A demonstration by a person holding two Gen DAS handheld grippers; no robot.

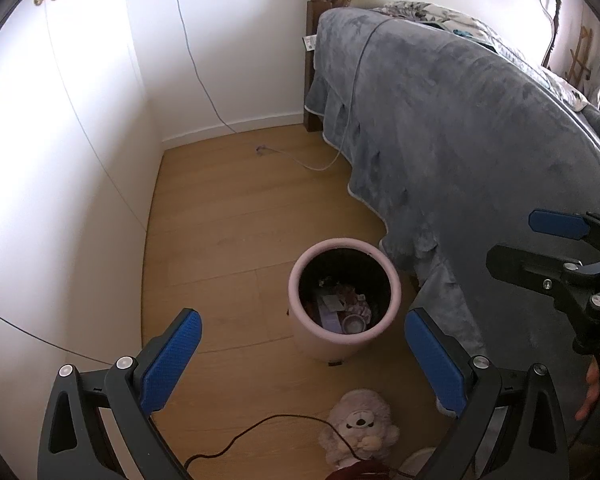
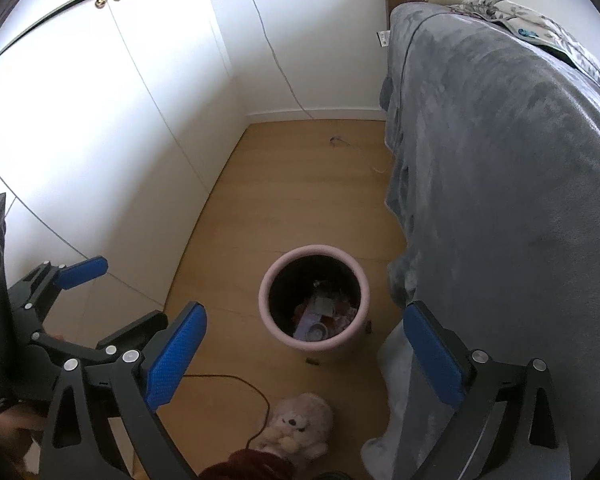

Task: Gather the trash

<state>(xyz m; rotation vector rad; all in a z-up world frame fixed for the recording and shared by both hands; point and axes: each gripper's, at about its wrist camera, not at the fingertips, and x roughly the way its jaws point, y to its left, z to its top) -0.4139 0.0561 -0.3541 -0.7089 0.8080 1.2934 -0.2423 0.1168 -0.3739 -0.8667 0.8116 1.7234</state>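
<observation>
- We hold both grippers above the pink bin [image 1: 344, 304], each tipped down toward its mouth, which we judge to be the stance for dropping things in
- Our right gripper [image 2: 305, 354] stands with its jaws spread wide and nothing between them; seen past its fingers, the bin sits just beyond, so anything let go here would fall into or near it
- Our left gripper [image 1: 303, 360] is likewise wide apart and empty, the bin framed between its two blue pads
- Inside the bin lies the trash [image 1: 342, 308]: a heap of wrappers, scraps and a round lid-like piece, too jumbled to count
- One bin stands on the wood floor [image 1: 228, 232], just beside the grey blanket [image 1: 460, 140] that drapes off the bed, handy to reach from there
- On the near side of the bin lies one plush toy [image 1: 358, 428], with a thin dark cable [image 1: 260, 428] running past it
- Beyond the bin, toward the wall, one pale cord [image 1: 320, 164] trails on the floor
- We count two grippers, one bin, one toy; no loose trash shows on the floor around the bin
</observation>
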